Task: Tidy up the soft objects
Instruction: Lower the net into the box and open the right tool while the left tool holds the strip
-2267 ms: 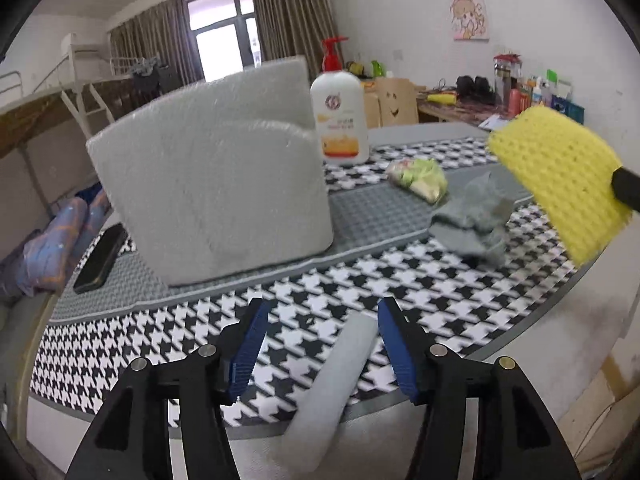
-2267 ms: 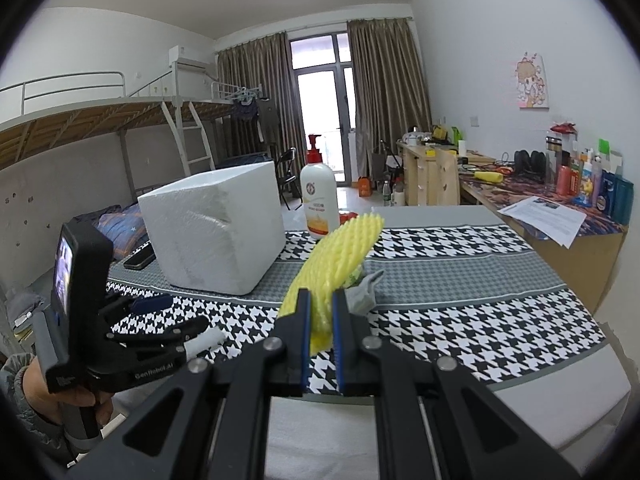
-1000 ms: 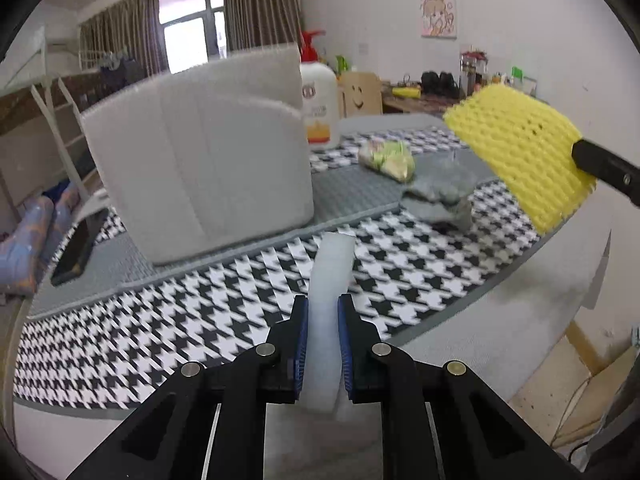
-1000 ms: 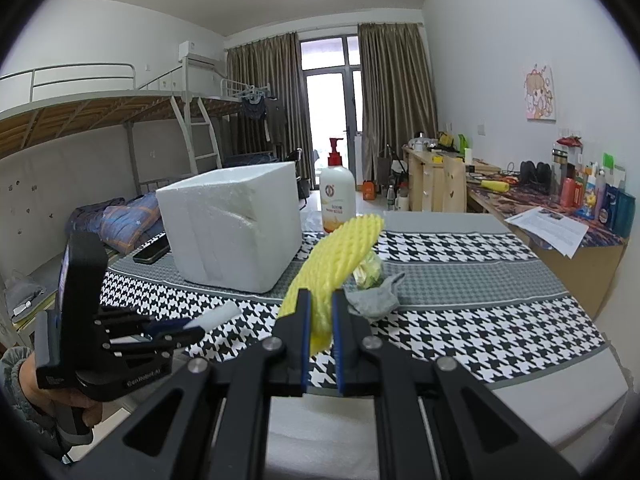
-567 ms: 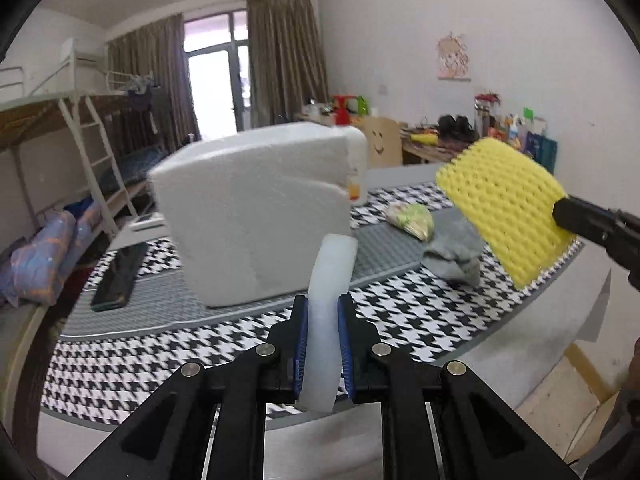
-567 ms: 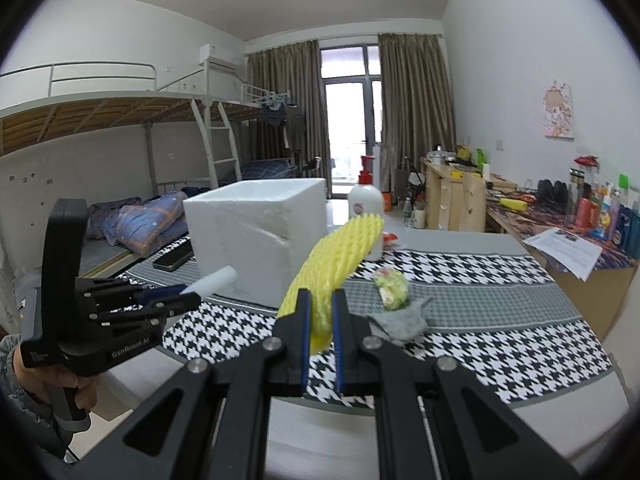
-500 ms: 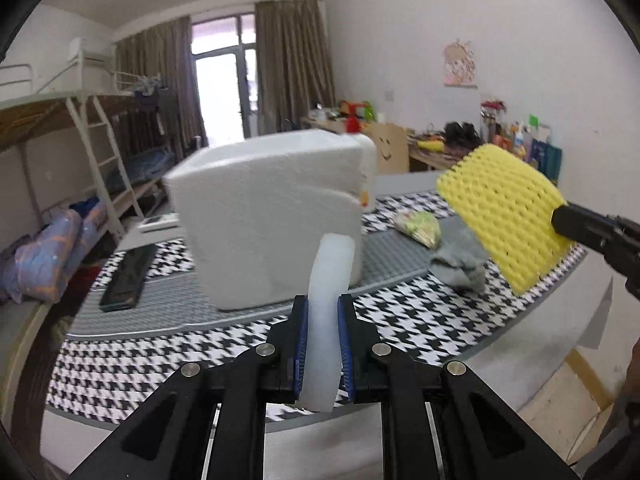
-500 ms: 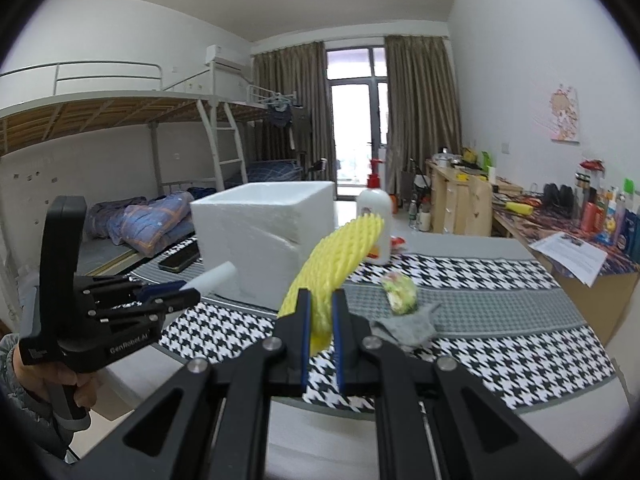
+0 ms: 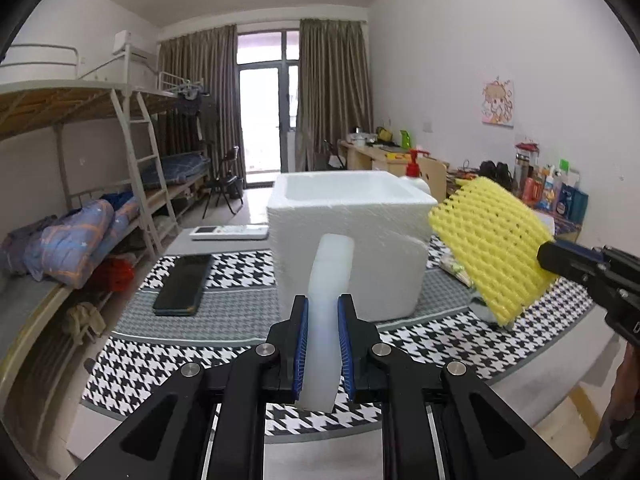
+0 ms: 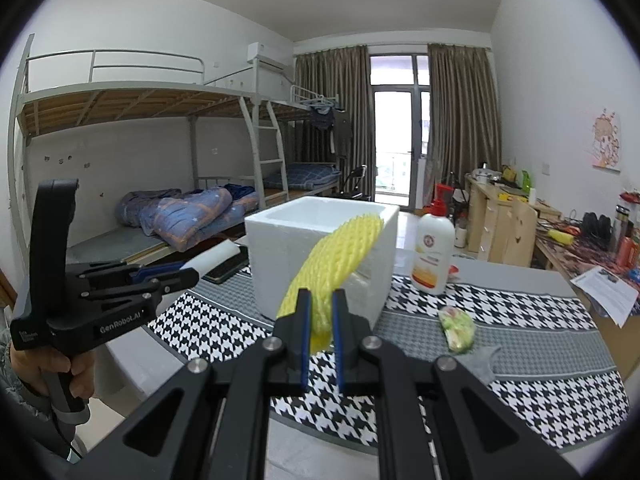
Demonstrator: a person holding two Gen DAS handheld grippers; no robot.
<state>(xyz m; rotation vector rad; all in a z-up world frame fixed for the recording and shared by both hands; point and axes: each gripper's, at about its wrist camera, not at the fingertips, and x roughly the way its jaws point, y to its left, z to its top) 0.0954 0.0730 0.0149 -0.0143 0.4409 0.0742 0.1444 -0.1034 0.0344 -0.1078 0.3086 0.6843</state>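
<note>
white foam strip (image 9: 326, 312) above table edge (image 9: 400, 434), open box rim (image 9: 352, 196) ahead

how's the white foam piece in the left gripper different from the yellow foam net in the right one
The white foam strip is smooth and plain; the yellow foam net has a bumpy mesh with small holes. The strip is narrow, the net much broader. The left gripper clamps the strip near its lower end, so it sticks up and forward; the right gripper pinches the net by its lower edge. Both are held off the table, short of the white foam box.
</note>
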